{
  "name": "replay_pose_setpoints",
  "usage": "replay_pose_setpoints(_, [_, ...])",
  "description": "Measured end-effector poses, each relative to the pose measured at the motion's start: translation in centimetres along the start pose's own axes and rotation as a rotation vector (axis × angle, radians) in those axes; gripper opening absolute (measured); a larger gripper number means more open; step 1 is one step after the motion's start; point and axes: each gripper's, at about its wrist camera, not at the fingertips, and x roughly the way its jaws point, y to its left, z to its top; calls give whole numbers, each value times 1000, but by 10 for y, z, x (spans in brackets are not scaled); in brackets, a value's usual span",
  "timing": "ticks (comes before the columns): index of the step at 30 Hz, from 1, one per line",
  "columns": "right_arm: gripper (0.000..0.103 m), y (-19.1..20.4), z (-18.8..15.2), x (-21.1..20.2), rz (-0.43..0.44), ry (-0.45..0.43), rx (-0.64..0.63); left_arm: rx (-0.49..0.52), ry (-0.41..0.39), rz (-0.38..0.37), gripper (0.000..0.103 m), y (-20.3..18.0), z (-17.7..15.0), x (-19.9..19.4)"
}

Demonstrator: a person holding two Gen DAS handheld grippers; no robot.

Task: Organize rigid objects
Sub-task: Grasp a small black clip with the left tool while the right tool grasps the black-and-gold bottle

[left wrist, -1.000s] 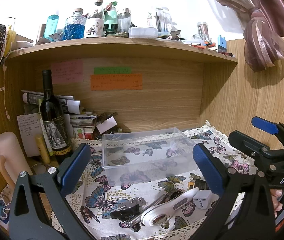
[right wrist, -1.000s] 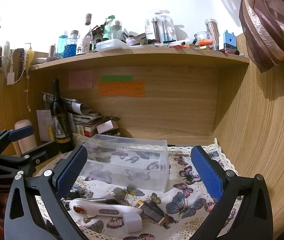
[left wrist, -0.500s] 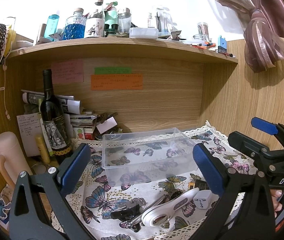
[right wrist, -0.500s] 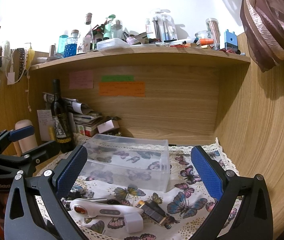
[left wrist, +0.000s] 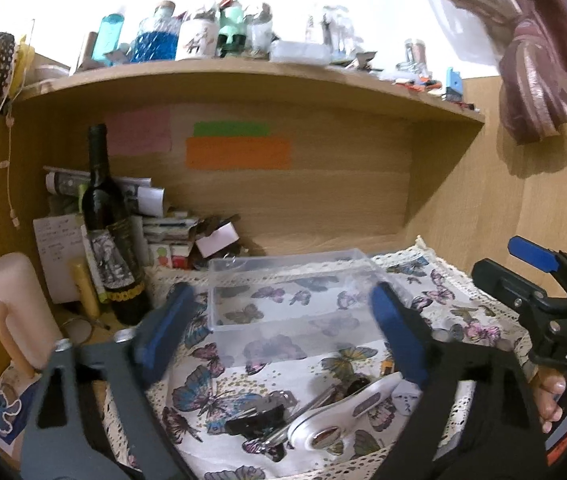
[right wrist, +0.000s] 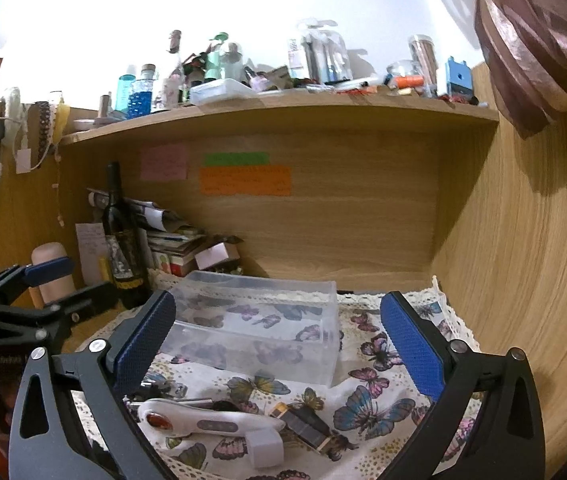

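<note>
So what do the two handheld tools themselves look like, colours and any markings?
Both tools have black plastic frames with silver screws and blue textured finger pads. The left tool and the right tool look alike. Seen from the left camera, the right one carries white "DAS" lettering.

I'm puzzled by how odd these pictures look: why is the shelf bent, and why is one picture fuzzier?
Left wrist view: the whole frame is smeared by motion, the left gripper fingers soft. Right wrist view: sharper, the right gripper crisp. Both views: the fisheye lens bows the wooden shelf and darkens the corners; the white wall above glares, overexposed.
</note>
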Motion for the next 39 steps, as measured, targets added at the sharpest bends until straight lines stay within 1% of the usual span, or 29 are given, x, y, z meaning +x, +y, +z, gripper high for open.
replay_pose_setpoints(2, [88,-4,-2,4,-6,23,1,-13,20,-2,84,6,-1,4])
replay_pose_setpoints(4, [84,-8,-6,9,-10,51,-2,-19,35,10,81,13,-5,6])
replay_pose_setpoints(6, [76,-13,-11,14,-19,84,-10,-25,59,20,78,20,-9,9])
replay_pose_setpoints(13, [71,-29,-36,31,-45,209,-17,-60,241,38,63,44,-43,35])
replay_pose_setpoints(15, [69,-34,-44,34,-47,244,-9,-69,309,39,54,50,-58,44])
replay_pose_setpoints(17, [69,-39,-52,39,-49,285,3,-87,368,30,50,54,-70,51])
replay_pose_setpoints(19, [69,-44,-60,42,-44,323,14,-105,413,13,50,56,-81,54])
replay_pose_setpoints(21, [69,-48,-67,45,-38,354,27,-107,436,4,50,53,-88,56])
replay_pose_setpoints(26, [69,-53,-83,51,-20,413,48,-106,475,-22,50,41,-94,64])
replay_pose_setpoints(29, [69,-53,-88,55,-8,436,47,-107,499,-19,51,38,-98,74])
replay_pose_setpoints(32, [69,-55,-91,61,9,460,39,-137,518,-17,52,41,-101,85])
replay_pose_setpoints(34, [69,-55,-92,68,22,475,41,-164,530,-26,54,43,-101,91])
replay_pose_setpoints(36, [69,-55,-92,75,37,496,39,-176,536,-26,62,43,-101,95])
replay_pose_setpoints(38, [69,-55,-92,82,45,516,30,-164,543,-27,67,40,-101,98])
replay_pose_setpoints(39, [69,-54,-92,84,48,523,26,-153,546,-29,68,37,-101,99])
